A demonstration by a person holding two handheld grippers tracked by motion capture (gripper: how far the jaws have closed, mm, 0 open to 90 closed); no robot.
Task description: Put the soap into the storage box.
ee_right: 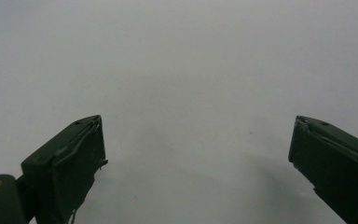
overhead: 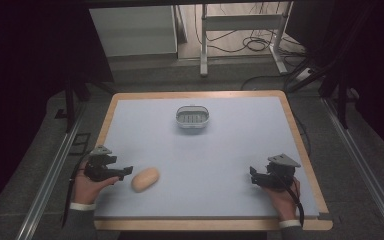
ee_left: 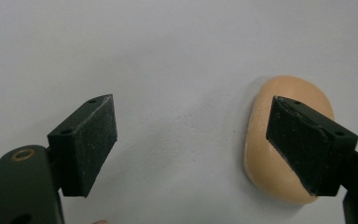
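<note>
left gripper view: left gripper (ee_left: 191, 144) wide open, empty.

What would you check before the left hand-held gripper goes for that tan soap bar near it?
1. Left hand-held gripper open wide: ok.
2. Soap bar lying free on the table: ok.
3. Soap centred between the jaws: not ok; in the left gripper view it sits behind the right-hand jaw.
4. Soap dish free of other things: ok, it looks bare inside.
5. Right hand-held gripper out of the way: ok, open, at the table's far side.
6. Soap slippery or dry: cannot tell.
</note>
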